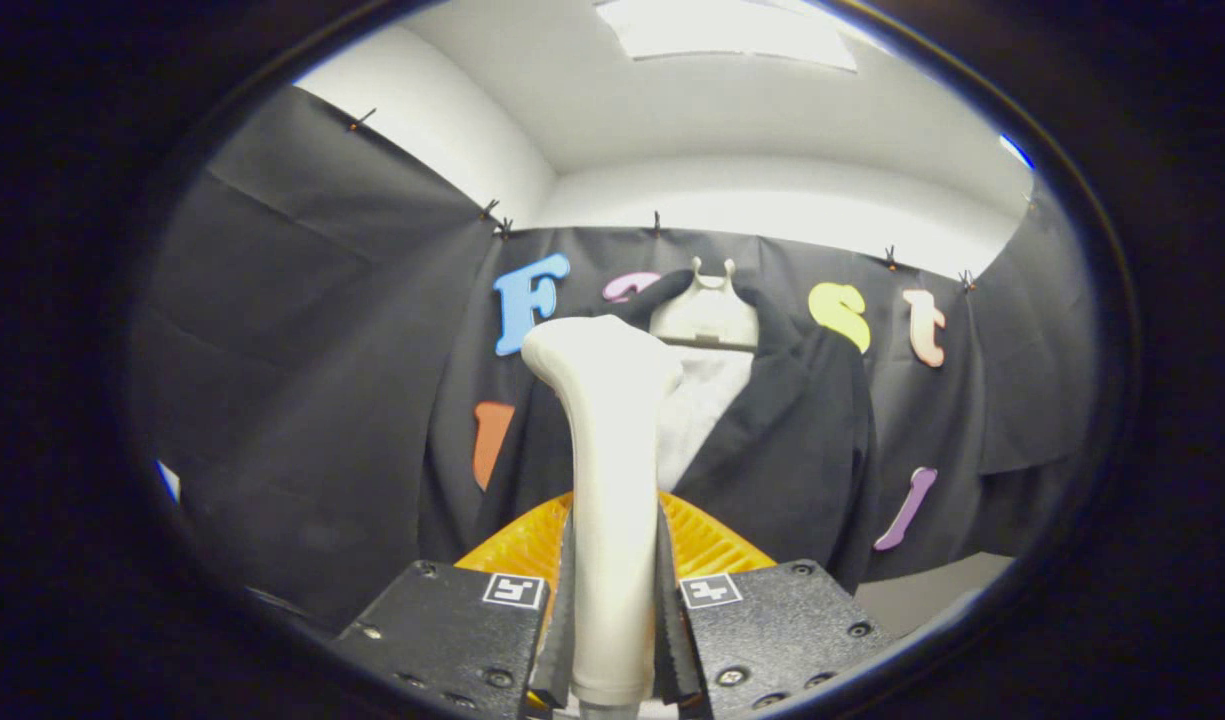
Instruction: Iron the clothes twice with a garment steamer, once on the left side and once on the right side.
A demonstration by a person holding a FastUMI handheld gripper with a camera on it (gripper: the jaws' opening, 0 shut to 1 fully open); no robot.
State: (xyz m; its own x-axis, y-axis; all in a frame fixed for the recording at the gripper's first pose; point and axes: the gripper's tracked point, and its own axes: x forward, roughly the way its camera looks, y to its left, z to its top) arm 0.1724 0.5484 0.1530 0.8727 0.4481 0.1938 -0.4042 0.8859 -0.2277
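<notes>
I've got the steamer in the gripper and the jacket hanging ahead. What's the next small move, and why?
Probably ease the steamer forward toward the black jacket. The gripper is shut on its handle, with the head upright and apparently short of the cloth hanging on the white hanger. Start on one side panel.

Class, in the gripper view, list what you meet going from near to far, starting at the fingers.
Fingers pressing the white steamer handle → orange basket → dark jacket on its white hanger → black cloth wall.
</notes>
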